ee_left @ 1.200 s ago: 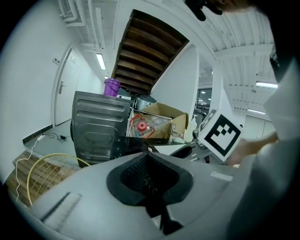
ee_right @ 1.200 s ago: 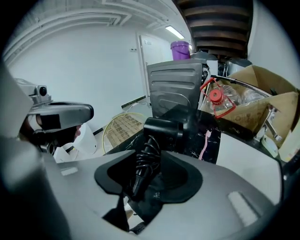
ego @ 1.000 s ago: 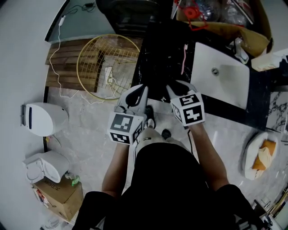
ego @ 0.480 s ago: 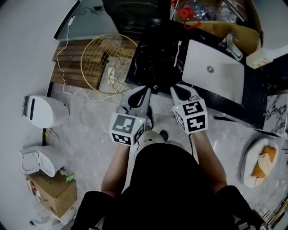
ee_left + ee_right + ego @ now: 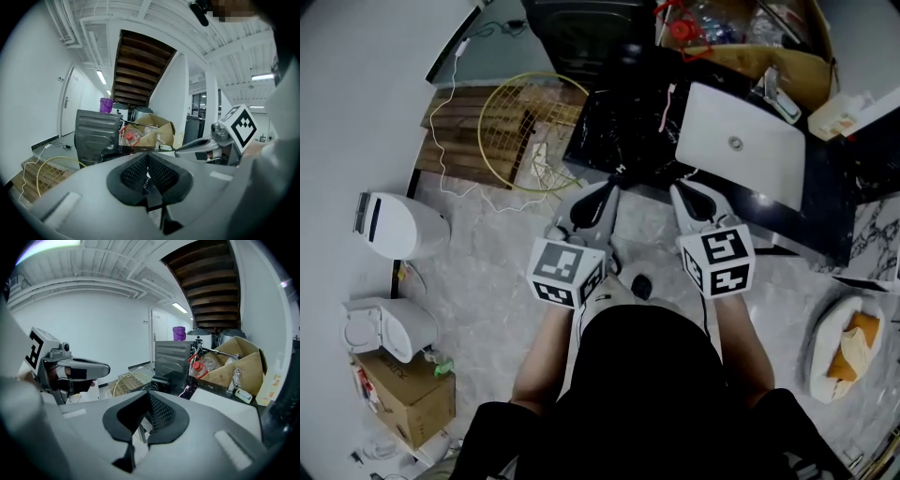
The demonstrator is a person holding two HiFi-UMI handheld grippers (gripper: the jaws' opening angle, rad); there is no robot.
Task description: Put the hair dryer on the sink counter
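Now 2 claws, left claw [image 5: 612,185] shut and right claw [image 5: 682,187] just closed (both empty), hang near 1 black bench [image 5: 821,202] with 1 white sink [image 5: 741,148].

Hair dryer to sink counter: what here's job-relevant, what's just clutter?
Job:
black hair dryer, lying on the counter
black sink counter
white rectangular basin

Clutter:
round yellow wire rack
thin pink brush
brown cardboard box on the floor
purple bucket

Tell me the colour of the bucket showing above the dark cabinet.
Purple; the bucket shows best in the right gripper view.
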